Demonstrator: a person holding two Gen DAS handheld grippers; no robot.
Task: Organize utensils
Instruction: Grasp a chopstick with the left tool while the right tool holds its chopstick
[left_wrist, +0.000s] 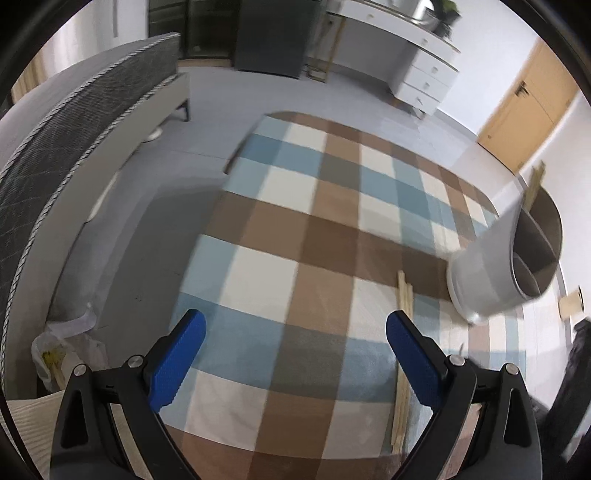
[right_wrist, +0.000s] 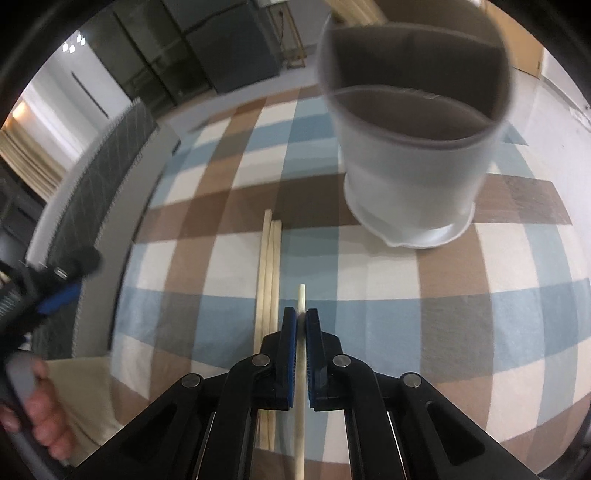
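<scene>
**Chopstick gripped, drop into holder is next**

Right tongs (right_wrist: 301, 317) are clenched on a single chopstick (right_wrist: 301, 299); its tip pokes out just past the pads and the shaft runs back between them toward the camera. Looks lifted clear of the checked cloth (right_wrist: 369, 280) on the worktop, judging by the gap to the pattern below, though blur makes that soft.

Left tongs (left_wrist: 295, 328) are released, pads wide apart, nothing between them, hovering over the cloth on the near left.

Remaining chopsticks (right_wrist: 269, 266) lie as a bundle on the cloth, just left of the held one. Grey divided holder (right_wrist: 413, 155) stands upright, far right of the bundle.

Step in hand, as I read it: pick done, transport starting. Next move needs the stick carried far-right over the holder rim, tipped closer to vertical, lined up with one compartment, then let go. Risk: stick pivoting in the pads.
</scene>
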